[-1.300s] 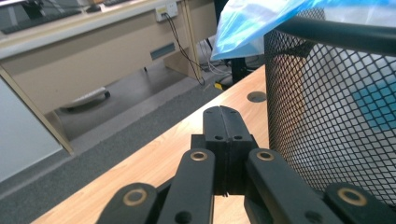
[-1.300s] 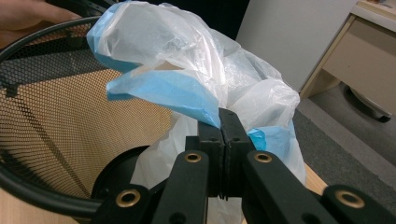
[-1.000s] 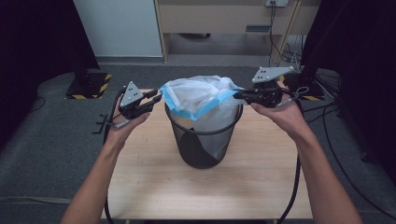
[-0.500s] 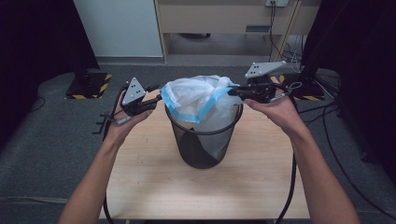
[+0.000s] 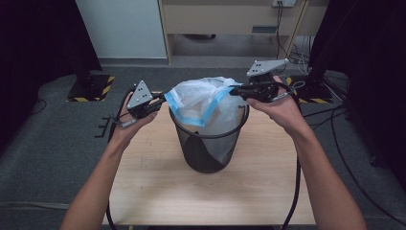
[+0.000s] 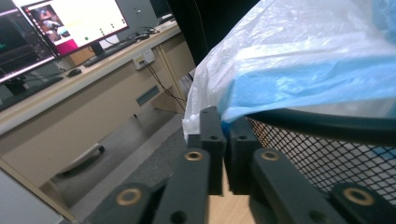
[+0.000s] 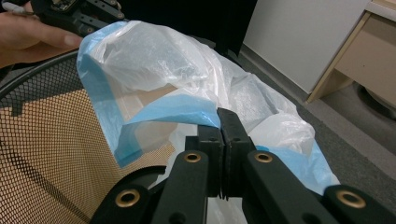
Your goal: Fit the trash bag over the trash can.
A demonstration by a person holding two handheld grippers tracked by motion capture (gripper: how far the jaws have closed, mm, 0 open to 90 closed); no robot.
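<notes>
Looks like an office or lab room — lit monitors (image 6: 60, 28) and a keyboard (image 6: 114, 46) on a long wooden desk (image 6: 93, 107), grey carpet (image 5: 57, 139), loose cables (image 5: 297, 52), black curtains (image 5: 38, 43) either side.

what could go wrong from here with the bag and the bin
1. Both claws, the left claw and the right claw, pinch the thin plastic bag by its blue edge; pulling apart harder could tear it or let it slip out.
2. The bag's edge sits above the rim of the mesh bin, not over it, so letting go might drop it inside.
3. The bin stands loose on the table; a sideways tug could tip it.
</notes>
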